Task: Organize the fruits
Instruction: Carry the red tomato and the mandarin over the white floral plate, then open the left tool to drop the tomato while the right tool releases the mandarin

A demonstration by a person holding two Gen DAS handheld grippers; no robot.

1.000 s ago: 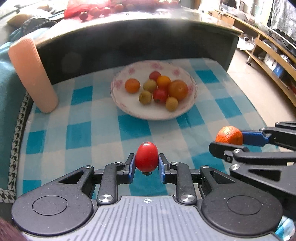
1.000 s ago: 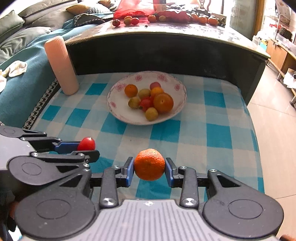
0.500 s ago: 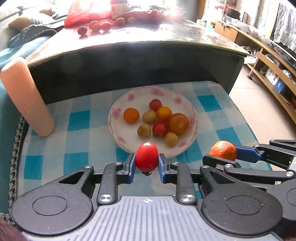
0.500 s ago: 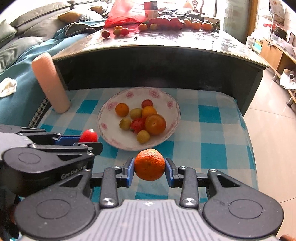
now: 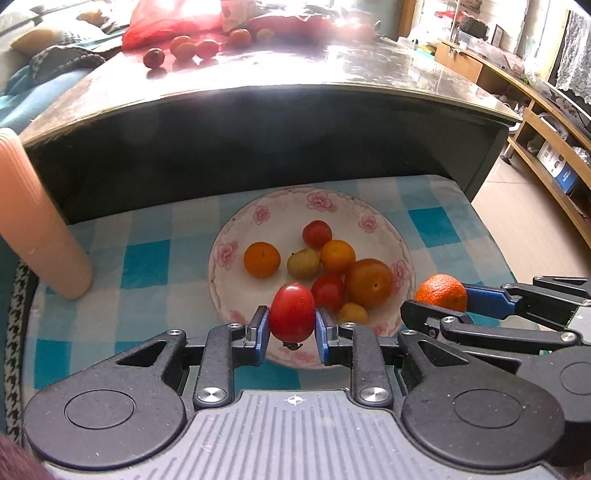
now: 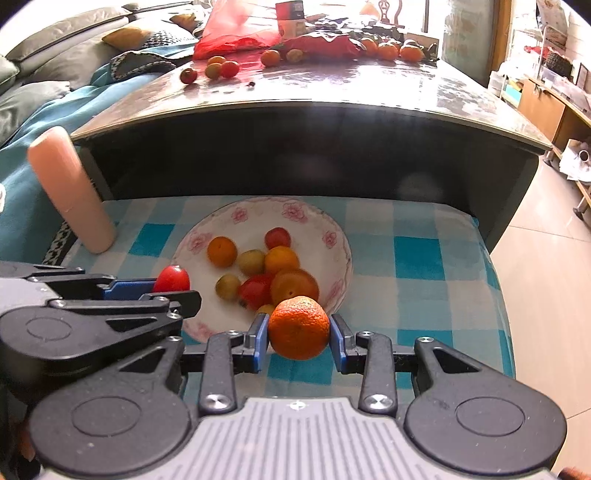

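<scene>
Left gripper [image 5: 291, 329]: its blue pads are pressing on both sides of a red tomato [image 5: 291, 312], which is sitting upright between them with its dark stem end pointing down.
Right gripper [image 6: 298, 339]: its pads are clamping an orange mandarin [image 6: 298, 328], which is filling the gap between them.
Tomato against the plate: in the left wrist view it is hanging over the near rim of the flowered plate [image 5: 258, 218], just in front of the fruit lying there.
Mandarin against the plate: in the right wrist view it is overlapping the plate's near right rim – whether it is over the rim or just short of it I cannot tell.
Plate contents: a heap of small fruit is lying inside – red, orange and yellow-green pieces touching one another, with one orange fruit [image 5: 262, 259] lying apart to the left.
Plate's place: it is resting on a blue-and-white checked cloth [image 5: 144, 258], below the edge of a dark table [image 5: 258, 122].
Left wrist view alone: it is showing the right gripper from the side, coming in from the right.
Right wrist view alone: it is showing the left gripper from the side at the plate's left rim, plus a row of mandarins [image 6: 388, 50] far back on the tabletop, which glare is washing out in the other view.
Both views: a pink cylinder [image 6: 70, 192] is standing tilted at the cloth's left edge, well apart from the plate; loose fruit and a red bag [image 6: 236, 31] are lying on the tabletop.
</scene>
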